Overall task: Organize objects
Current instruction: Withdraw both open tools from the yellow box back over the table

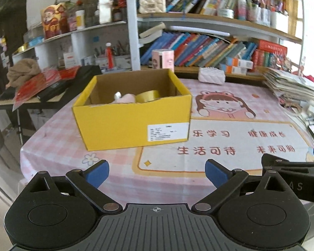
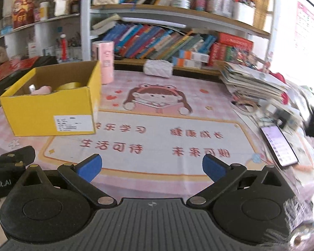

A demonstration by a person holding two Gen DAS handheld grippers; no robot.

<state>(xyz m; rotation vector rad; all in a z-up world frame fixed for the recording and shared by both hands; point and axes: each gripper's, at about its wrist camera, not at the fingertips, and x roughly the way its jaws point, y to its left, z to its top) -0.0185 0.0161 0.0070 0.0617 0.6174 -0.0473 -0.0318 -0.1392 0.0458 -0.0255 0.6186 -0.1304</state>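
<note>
We hold both grippers above the near edge of the worktop (image 1: 230,108), each empty: the left gripper (image 1: 157,172) has its fingers spread wide, and so has the right gripper (image 2: 151,167). The yellow box (image 1: 134,123) stands on the worktop's left part and already contains a tape roll (image 1: 147,96) and a pink item (image 1: 125,99). We judge that a placement is complete; next we must select another loose object, possibly the white pouch (image 1: 211,75) behind the box
</note>
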